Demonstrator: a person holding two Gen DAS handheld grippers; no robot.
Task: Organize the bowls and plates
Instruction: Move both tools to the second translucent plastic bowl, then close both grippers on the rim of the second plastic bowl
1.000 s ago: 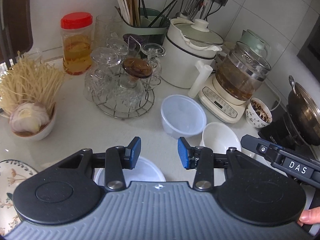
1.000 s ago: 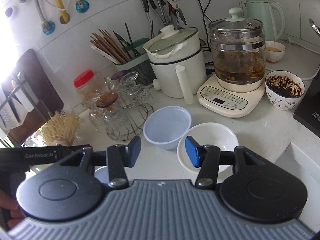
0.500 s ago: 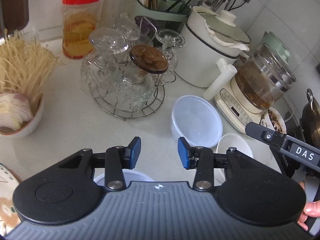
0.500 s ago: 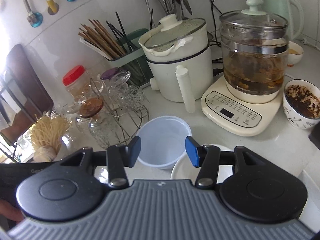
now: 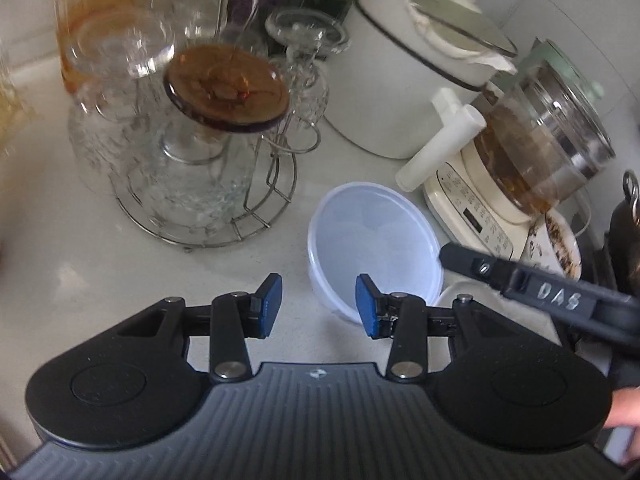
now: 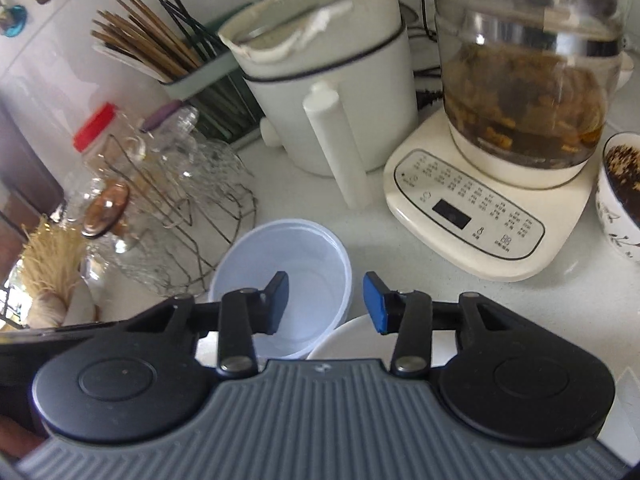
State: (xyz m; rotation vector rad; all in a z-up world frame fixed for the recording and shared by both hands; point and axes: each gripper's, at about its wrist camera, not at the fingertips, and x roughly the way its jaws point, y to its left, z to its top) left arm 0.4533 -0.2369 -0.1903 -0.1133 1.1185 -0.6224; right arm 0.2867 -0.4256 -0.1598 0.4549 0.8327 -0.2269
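Note:
A translucent plastic bowl (image 5: 376,240) (image 6: 296,280) stands empty on the white counter, with a white ceramic bowl (image 6: 348,340) touching its near right side. My left gripper (image 5: 317,306) is open and straddles the plastic bowl's near left rim, one pad outside and one over the bowl. My right gripper (image 6: 327,302) is closing. Its left pad hangs inside the plastic bowl and its right pad outside, with the right rim between them, and neither pad presses on it. In the left wrist view the right gripper's black finger (image 5: 472,264) reaches over that rim.
A wire rack of upturned glasses (image 5: 192,160) stands left of the bowls. Behind them are a white pot (image 6: 328,80) and a glass kettle (image 6: 520,80) on a cream base. A patterned bowl of dark bits (image 6: 620,208) sits at the right, a chopstick holder (image 6: 192,80) by the wall.
Both grippers have come forward and down onto the plastic bowl, which now fills the space at their tips. The right jaws have narrowed; the left jaws keep the same gap.

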